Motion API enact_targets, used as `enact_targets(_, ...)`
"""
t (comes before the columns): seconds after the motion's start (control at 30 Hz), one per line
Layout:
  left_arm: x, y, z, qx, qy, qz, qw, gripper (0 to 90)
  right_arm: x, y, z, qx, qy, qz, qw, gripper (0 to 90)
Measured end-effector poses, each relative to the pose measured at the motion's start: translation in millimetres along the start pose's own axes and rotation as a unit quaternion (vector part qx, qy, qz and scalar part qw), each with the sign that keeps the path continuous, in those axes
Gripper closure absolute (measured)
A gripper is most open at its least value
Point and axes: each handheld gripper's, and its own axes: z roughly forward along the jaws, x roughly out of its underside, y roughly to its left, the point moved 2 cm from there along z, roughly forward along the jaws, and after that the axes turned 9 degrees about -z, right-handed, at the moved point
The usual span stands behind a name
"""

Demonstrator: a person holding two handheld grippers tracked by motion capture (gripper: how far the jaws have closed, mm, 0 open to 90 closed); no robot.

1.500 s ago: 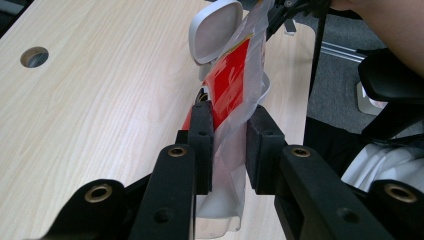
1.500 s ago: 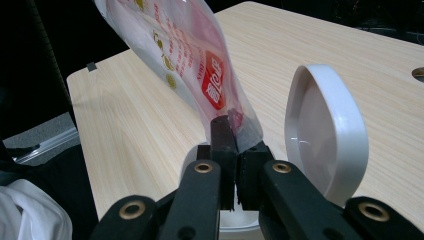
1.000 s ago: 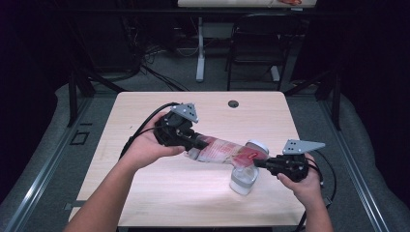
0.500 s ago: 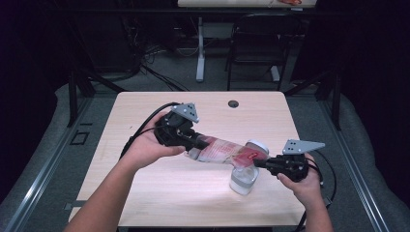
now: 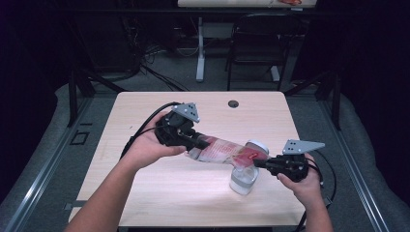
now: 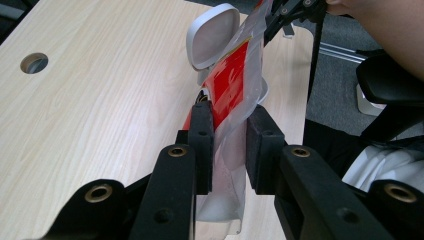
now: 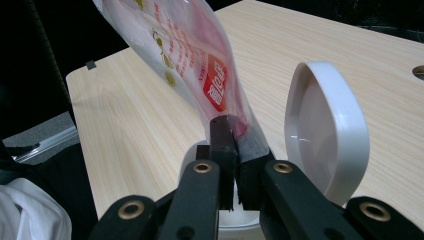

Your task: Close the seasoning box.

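A red and clear plastic pouch (image 5: 227, 151) is stretched above the table between both grippers. My left gripper (image 5: 193, 144) is shut on its left end; in the left gripper view the pads clamp the film of the pouch (image 6: 235, 85) at my left gripper (image 6: 229, 145). My right gripper (image 5: 261, 163) is shut on the pouch's other end, seen close up as the pouch (image 7: 185, 45) pinched in my right gripper (image 7: 235, 145). Under that end stands a clear jar (image 5: 243, 178) with its white flip lid (image 5: 256, 146) (image 7: 320, 130) (image 6: 212, 35) standing open.
The wooden table (image 5: 159, 193) has a round cable hole (image 5: 233, 103) near its far edge. Black cables trail from both grippers. A dark chair (image 5: 256, 43) and a desk leg (image 5: 199, 48) stand on the floor beyond the table.
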Motion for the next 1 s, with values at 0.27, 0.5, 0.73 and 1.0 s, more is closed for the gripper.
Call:
enact_targets(0.27, -0.5, 0.0, 0.0, 0.0, -0.001, 0.002, 1.0, 76.3, 0.2, 0.1, -0.2, -0.001, 0.001, 0.0, 1.0, 88.2)
enact_targets(0.5, -0.7, -0.1, -1.8, 0.003, -0.006, -0.001, 1.0, 76.5, 0.3, 1.6, 0.6, -0.014, 0.001, 0.002, 0.9999, 88.7)
enact_targets(0.73, -2.1, -0.2, -2.5, 0.006, -0.005, 0.002, 1.0, 76.6, -0.2, 2.5, -1.0, -0.02, 0.003, 0.001, 0.9998, 88.8)
enact_targets(1.0, -3.5, -0.2, -1.0, 0.008, -0.006, 0.001, 1.0, 76.6, 0.6, 3.5, -3.4, -0.023, 0.005, 0.001, 0.9997, 89.0)
